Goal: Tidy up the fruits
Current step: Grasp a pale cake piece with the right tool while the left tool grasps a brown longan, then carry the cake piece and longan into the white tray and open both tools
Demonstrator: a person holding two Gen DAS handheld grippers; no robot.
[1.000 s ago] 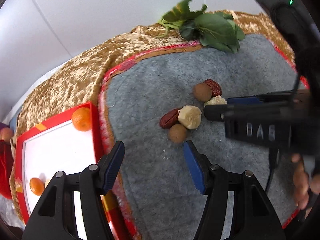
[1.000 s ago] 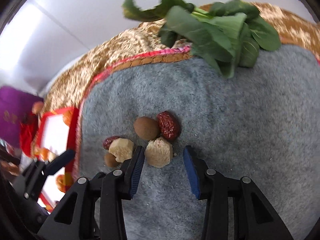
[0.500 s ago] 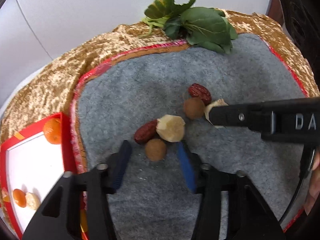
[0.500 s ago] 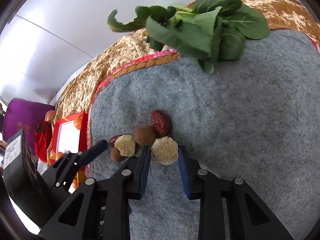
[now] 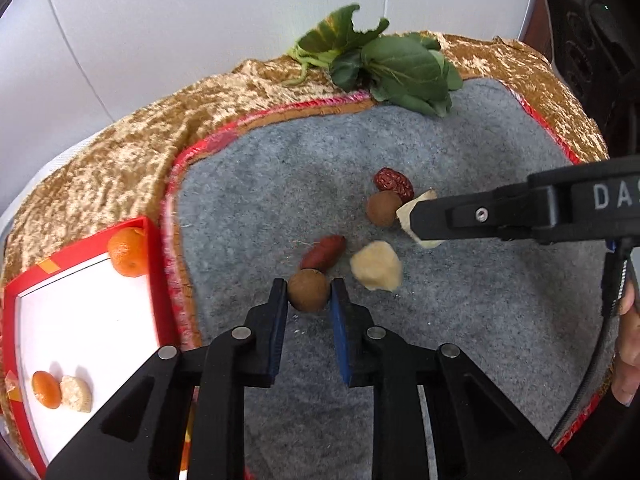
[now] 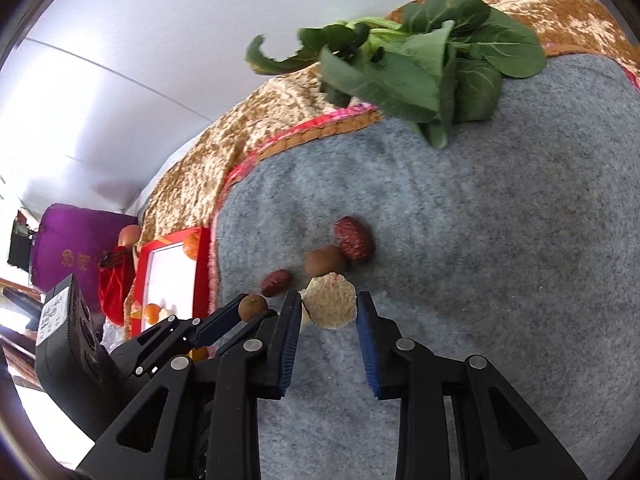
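Observation:
On the grey felt mat (image 5: 460, 152) lie two red dates, two brown longans and two pale fruit slices. My left gripper (image 5: 309, 290) is shut on the near brown longan (image 5: 309, 290), which also shows in the right wrist view (image 6: 252, 307). A red date (image 5: 323, 253) and a pale slice (image 5: 377, 266) lie just beyond it. My right gripper (image 6: 329, 306) is shut on the other pale slice (image 6: 330, 300), beside the second longan (image 6: 324, 261) and second date (image 6: 354, 238). The red-rimmed white tray (image 5: 156, 264) at the left holds two oranges and a pale slice.
A bunch of green leaves (image 5: 394, 70) lies at the mat's far edge on the gold cloth (image 5: 132, 156). A white wall stands behind. A purple cloth (image 6: 72, 240) and a red bag (image 6: 116, 284) are far left beyond the tray.
My left gripper moved forward and closed on the near longan. My right gripper closed on the pale slice and held its place.

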